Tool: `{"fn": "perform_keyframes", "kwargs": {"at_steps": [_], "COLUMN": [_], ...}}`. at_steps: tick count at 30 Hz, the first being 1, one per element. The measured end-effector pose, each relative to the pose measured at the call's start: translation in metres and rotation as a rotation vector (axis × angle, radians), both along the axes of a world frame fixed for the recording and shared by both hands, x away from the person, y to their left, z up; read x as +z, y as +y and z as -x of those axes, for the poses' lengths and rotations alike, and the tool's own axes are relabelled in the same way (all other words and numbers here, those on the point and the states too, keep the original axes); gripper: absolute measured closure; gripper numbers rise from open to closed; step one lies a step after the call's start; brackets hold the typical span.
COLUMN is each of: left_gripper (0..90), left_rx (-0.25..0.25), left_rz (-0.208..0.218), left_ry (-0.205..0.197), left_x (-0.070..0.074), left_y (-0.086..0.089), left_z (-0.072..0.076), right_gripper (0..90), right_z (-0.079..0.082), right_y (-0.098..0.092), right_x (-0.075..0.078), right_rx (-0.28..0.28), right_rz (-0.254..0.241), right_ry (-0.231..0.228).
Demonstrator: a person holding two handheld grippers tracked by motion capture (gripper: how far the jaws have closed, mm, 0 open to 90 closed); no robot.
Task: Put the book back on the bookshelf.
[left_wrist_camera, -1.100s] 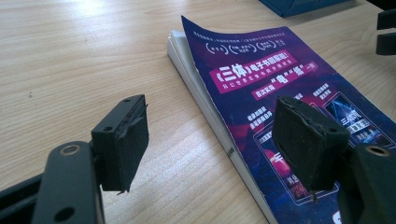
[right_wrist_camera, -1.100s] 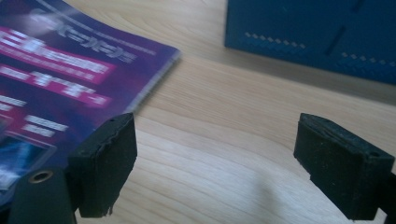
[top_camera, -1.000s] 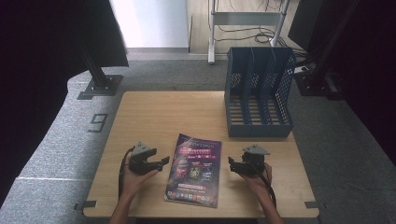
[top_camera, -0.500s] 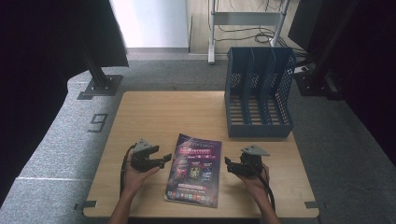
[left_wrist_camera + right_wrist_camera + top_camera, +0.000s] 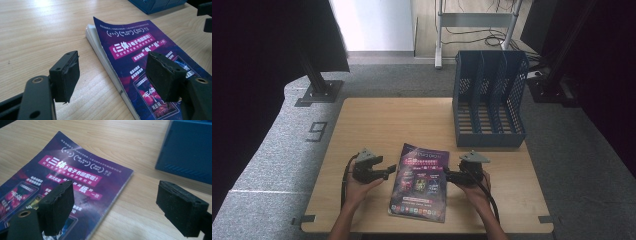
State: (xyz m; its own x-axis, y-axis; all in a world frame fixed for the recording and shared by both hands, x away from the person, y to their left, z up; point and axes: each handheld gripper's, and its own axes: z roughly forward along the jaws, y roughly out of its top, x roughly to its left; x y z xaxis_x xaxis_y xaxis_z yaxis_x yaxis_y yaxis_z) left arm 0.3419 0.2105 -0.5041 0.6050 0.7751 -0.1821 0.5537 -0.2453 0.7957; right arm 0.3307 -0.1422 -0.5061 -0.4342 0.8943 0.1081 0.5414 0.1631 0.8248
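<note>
Both tools, left (image 5: 388,170) and right (image 5: 447,174), gape wide, flanking the magazine (image 5: 420,182) lying between them.

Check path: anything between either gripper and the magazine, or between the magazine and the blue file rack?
Nothing visible. The left gripper and right gripper sit open at either side edge of the magazine, with bare table in the gaps. Between the magazine and the blue file rack there is bare wood too.
</note>
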Motion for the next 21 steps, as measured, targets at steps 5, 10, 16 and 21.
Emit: {"fn": "perform_keyframes", "kwargs": {"at_steps": [5,10,16,21], "left_gripper": [27.7,27.6,27.6,27.6], "left_rx": [0.001,0.012,0.030,0.026], "left_rz": [-0.010,-0.016,-0.017,-0.025], "left_ry": [-0.002,-0.004,-0.016,-0.007], "left_x": [0.001,0.000,0.001,-0.003], "left_y": [-0.001,0.000,0.002,-0.004], "left_z": [0.002,0.005,0.008,0.011], "right_gripper": [15.1,15.7,15.5,15.5], "right_z": [-0.007,-0.011,-0.016,-0.015], "right_y": [0.017,0.033,0.046,0.048], "right_x": [-0.002,0.000,-0.007,-0.015], "right_rx": [0.026,0.057,0.089,0.100], "right_rz": [-0.019,-0.025,-0.011,0.003], "right_ry": [0.007,-0.001,0.011,0.023]}}
